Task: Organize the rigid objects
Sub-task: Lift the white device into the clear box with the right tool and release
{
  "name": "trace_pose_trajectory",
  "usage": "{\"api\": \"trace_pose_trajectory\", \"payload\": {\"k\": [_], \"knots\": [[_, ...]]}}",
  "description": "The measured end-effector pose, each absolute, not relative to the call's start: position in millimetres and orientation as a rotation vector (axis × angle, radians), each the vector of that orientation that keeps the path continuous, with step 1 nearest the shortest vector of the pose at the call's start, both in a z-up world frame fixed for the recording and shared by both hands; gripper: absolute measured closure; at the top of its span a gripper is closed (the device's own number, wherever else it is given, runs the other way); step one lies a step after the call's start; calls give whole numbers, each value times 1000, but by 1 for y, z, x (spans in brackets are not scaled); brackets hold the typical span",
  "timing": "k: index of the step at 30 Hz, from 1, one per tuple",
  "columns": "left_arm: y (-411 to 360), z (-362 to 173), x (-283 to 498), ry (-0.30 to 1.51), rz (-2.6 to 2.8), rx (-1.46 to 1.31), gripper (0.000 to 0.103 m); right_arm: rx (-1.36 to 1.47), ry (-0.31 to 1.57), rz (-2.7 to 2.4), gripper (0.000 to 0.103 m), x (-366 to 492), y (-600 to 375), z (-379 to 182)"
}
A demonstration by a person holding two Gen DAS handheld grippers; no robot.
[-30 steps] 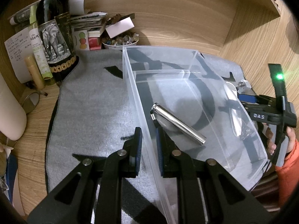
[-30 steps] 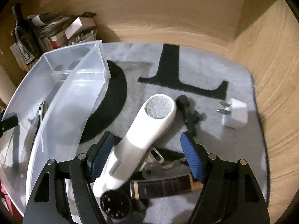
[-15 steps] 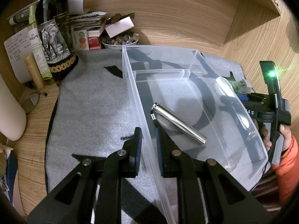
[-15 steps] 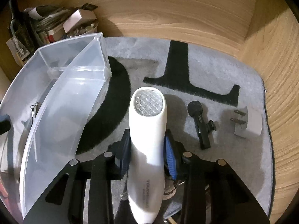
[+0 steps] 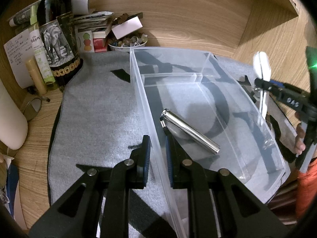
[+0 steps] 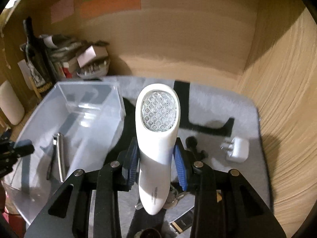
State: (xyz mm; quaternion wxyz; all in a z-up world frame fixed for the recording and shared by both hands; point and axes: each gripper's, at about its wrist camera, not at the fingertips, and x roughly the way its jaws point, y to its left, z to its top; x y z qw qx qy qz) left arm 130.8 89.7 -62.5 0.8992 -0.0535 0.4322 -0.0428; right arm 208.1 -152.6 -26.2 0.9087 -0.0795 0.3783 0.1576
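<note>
A clear plastic bin [image 5: 233, 91] with dividers sits on a grey mat [image 5: 95, 115]. A silver metal cylinder [image 5: 191, 131] lies inside it, also in the right wrist view [image 6: 59, 156]. My left gripper [image 5: 157, 151] is shut on the bin's left wall [image 5: 146, 119]. My right gripper [image 6: 156, 158] is shut on a white handheld device [image 6: 158, 138] with a faceted clear head and holds it lifted above the mat, right of the bin [image 6: 69, 123]. In the left wrist view the device [image 5: 262, 73] shows edge-on beyond the bin's right wall.
On the mat right of the bin lie a white plug adapter [image 6: 237, 148], a small black piece [image 6: 193, 144], keys [image 6: 174, 197] and a dark flat item [image 6: 183, 223]. A wine bottle [image 5: 57, 35], tubes, papers and a bowl of beads [image 5: 128, 40] crowd the back left. Wooden walls enclose the desk.
My right gripper closed on the white device and lifted it off the mat, tilting upward. My left gripper stayed clamped on the bin wall.
</note>
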Motion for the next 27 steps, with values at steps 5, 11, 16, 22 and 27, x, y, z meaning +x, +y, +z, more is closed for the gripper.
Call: {"api": "trace_pose_trajectory", "payload": {"k": [5, 11, 16, 22, 27], "knots": [[89, -62, 131, 898, -87, -109, 88, -185, 707, 341, 72, 198, -148, -2], [89, -62, 132, 898, -88, -110, 88, -190, 622, 394, 72, 188, -135, 26], [90, -62, 132, 898, -88, -111, 88, -218, 554, 450, 72, 178, -116, 44], [90, -63, 131, 898, -87, -115, 88, -250, 523, 510, 72, 170, -92, 47], [90, -63, 131, 898, -86, -120, 88, -264, 547, 559, 72, 169, -73, 37]]}}
